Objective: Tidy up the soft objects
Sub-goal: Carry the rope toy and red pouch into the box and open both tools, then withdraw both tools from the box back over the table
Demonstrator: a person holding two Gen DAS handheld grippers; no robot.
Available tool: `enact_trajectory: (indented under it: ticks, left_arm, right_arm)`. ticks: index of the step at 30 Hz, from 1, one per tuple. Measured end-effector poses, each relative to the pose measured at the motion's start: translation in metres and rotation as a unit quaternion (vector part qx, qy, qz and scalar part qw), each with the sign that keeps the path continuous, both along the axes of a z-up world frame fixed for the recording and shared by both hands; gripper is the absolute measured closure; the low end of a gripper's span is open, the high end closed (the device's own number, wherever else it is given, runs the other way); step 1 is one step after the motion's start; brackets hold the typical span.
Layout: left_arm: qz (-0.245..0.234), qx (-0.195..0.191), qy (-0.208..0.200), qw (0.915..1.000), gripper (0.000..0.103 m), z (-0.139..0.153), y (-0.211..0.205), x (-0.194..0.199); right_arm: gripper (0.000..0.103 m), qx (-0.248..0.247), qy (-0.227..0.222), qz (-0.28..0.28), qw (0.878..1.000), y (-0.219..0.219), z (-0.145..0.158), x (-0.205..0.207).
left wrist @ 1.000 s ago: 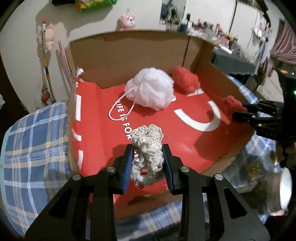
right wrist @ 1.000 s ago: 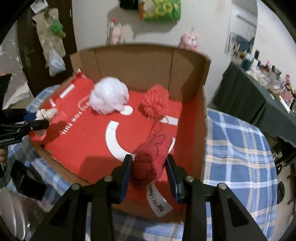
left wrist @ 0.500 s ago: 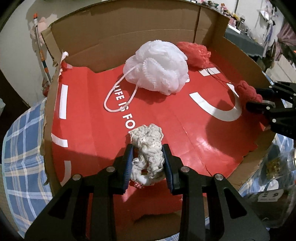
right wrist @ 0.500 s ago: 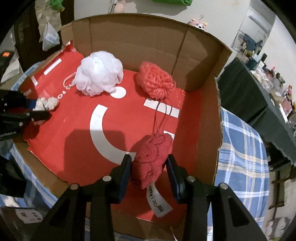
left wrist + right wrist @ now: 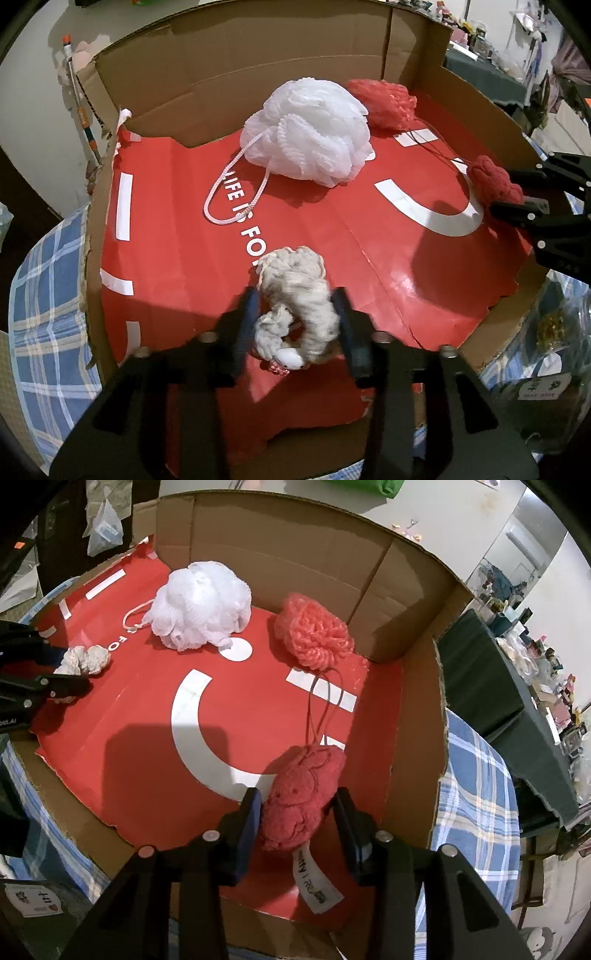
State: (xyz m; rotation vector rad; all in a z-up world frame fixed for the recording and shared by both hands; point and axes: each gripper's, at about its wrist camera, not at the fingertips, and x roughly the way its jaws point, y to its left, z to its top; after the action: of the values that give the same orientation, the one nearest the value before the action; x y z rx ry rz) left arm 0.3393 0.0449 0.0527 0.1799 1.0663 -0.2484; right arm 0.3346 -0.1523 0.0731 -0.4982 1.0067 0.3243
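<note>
Red-lined cardboard box (image 5: pixel 424 48): my left gripper (image 5: pixel 295 317) clamps the cream knit piece (image 5: pixel 295 295), my right gripper (image 5: pixel 297 805) the red plush (image 5: pixel 303 797); lower each gently before releasing, clear of the white pouf (image 5: pixel 306 129).

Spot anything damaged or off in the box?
The box has a ragged, torn near edge, and its red liner is creased and torn at the far left corner. The coral pouf's cord trails loose across the liner to the red toy in the right gripper. Nothing spilled.
</note>
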Motion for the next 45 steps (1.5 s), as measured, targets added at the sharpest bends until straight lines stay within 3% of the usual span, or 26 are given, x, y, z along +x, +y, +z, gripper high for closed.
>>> enact_trajectory:
  ticks: [4, 7, 14, 19, 23, 25, 27, 36, 45]
  left_arm:
    - [-0.004, -0.003, -0.012, 0.9999, 0.049, 0.006, 0.0, -0.002]
    - [-0.006, -0.002, -0.021, 0.9998, 0.043, 0.012, 0.0, -0.005]
    - [-0.009, -0.005, -0.05, 0.9987, 0.035, 0.032, -0.001, -0.02]
    - [-0.001, -0.019, -0.083, 0.9964, 0.027, 0.053, 0.0, -0.038]
    - [0.006, -0.036, -0.119, 0.9922, 0.026, 0.076, 0.002, -0.061]
    - [0.012, -0.049, -0.142, 0.9886, 0.019, 0.09, 0.002, -0.078]
    - [0.013, -0.061, -0.162, 0.9849, 0.012, 0.1, 0.002, -0.091]
    - [0.018, -0.114, -0.249, 0.9615, 0.005, 0.139, -0.002, -0.175]
    - [0.042, -0.127, -0.311, 0.9411, 0.001, 0.141, -0.014, -0.253]
  right_arm:
    - [0.053, -0.004, -0.001, 0.0, 1.0, 0.001, -0.001, 0.001]
    - [0.04, -0.004, -0.001, 0.002, 1.0, 0.002, -0.002, 0.0]
    - [0.029, -0.004, -0.016, -0.001, 1.0, 0.002, 0.006, -0.004]
    - [0.027, 0.004, -0.036, -0.007, 0.999, -0.002, 0.022, -0.013]
    - [0.017, 0.024, -0.061, -0.015, 0.998, -0.006, 0.045, -0.028]
    - [0.016, 0.035, -0.076, -0.019, 0.996, -0.009, 0.058, -0.036]
    - [0.008, 0.048, -0.095, -0.022, 0.994, -0.011, 0.074, -0.048]
    - [0.0, 0.106, -0.186, -0.019, 0.977, -0.014, 0.135, -0.126]
    - [0.0, 0.146, -0.268, -0.022, 0.952, -0.017, 0.157, -0.22]
